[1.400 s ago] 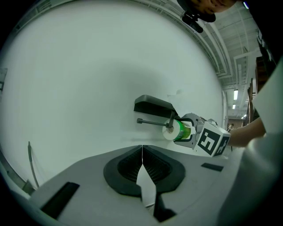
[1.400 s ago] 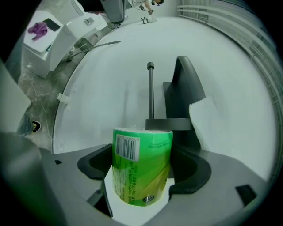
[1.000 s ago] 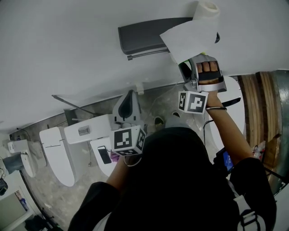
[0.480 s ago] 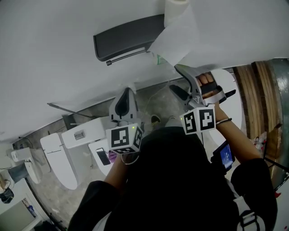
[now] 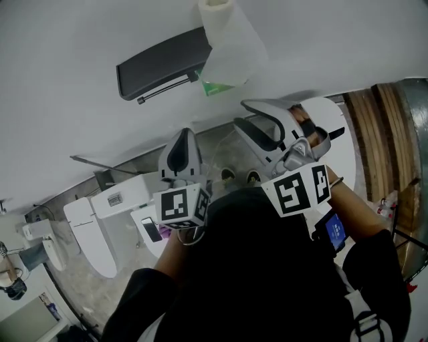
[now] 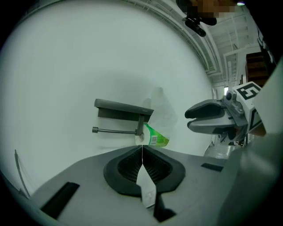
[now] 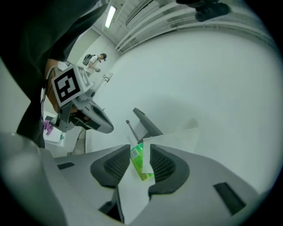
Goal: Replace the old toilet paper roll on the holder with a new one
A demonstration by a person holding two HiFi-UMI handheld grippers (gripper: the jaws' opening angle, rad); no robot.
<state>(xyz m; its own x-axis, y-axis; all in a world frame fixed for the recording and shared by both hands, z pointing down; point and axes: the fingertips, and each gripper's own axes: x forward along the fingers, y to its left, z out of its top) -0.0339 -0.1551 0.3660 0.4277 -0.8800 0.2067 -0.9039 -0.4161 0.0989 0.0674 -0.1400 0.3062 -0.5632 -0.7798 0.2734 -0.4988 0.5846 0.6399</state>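
- Two grippers point at a white wall (image 5: 80, 40) in the head view. The person's dark top (image 5: 261, 267) fills the bottom of the frame.
- The left gripper (image 5: 185, 137) is in the middle of the frame. Its jaws are pressed together, and its own view shows nothing held in them.
- The right gripper (image 5: 239, 113) is a little right of the middle. Its jaws have just been closing, but there is a gap between them now and nothing is in it.
- The toilet paper roll (image 5: 217, 8) is at the top middle of the frame. It is at the right end of the dark grey holder (image 5: 160, 63) on the wall.
- A loose sheet (image 5: 231, 50) spreads out from the roll, toward the right gripper.
- A green thing (image 5: 215, 88) shows just under the sheet, by the end of the holder's thin bar (image 5: 167, 88).
- The right gripper's tips are near the sheet but do not touch it. In the right gripper view, the sheet and the green thing show through the gap, farther off by the wall.
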